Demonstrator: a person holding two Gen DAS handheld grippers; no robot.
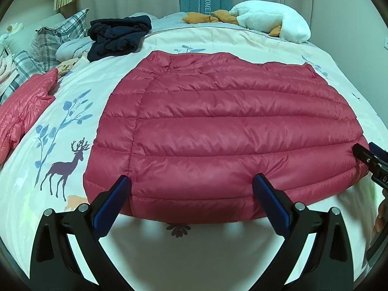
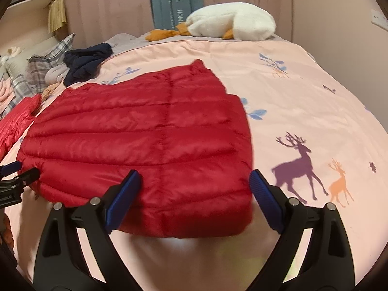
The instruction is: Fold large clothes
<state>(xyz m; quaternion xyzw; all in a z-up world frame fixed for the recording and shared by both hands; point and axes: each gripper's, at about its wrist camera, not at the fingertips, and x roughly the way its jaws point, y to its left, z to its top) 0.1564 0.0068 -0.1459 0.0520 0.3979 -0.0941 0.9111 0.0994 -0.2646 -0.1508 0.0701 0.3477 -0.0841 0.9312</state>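
A red quilted down jacket [image 1: 218,126] lies flat on the bed, folded into a broad slab; it also shows in the right wrist view [image 2: 145,140]. My left gripper [image 1: 191,184] is open, its blue pads over the jacket's near hem, empty. My right gripper [image 2: 195,177] is open over the jacket's near right corner, empty. The right gripper's tip shows at the right edge of the left wrist view [image 1: 371,157]. The left gripper's tip shows at the left edge of the right wrist view [image 2: 17,172].
The bed has a cream duvet [image 1: 218,242] printed with deer and leaves. A second red jacket [image 1: 21,111] lies at the left. A dark navy garment [image 1: 116,36], plaid pillows [image 1: 60,36] and a white plush goose [image 1: 266,21] sit at the far side.
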